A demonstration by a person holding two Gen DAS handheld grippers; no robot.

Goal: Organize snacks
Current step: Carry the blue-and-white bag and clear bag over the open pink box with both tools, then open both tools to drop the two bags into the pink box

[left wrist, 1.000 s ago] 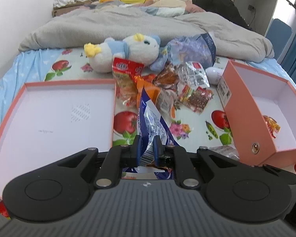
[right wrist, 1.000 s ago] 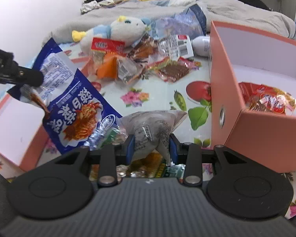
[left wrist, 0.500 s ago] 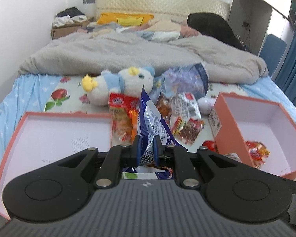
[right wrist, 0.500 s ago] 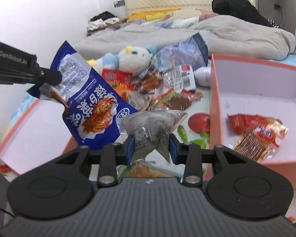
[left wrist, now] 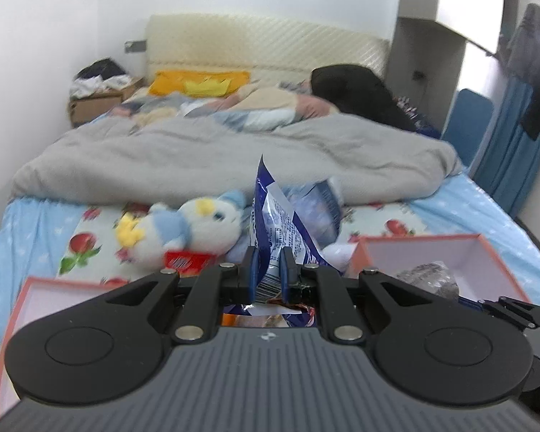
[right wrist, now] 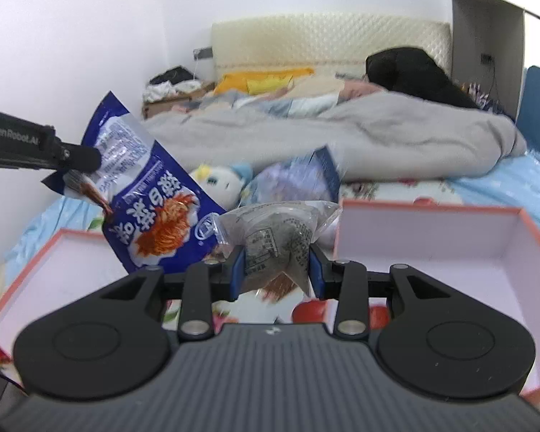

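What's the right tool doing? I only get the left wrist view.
Observer: The right tool is shut on a clear packet of dark grey filling.
Operator: My blue bag is edge-on here. How does it hang?
Observer: The blue bag hangs from the left tool by one corner. Its front, with an orange food picture, faces the right camera.
Operator: Is the packet over a box?
Observer: No. It is over the fruit-print sheet, between the left box and the right box.

Bright even light, motion blur, fisheye edges
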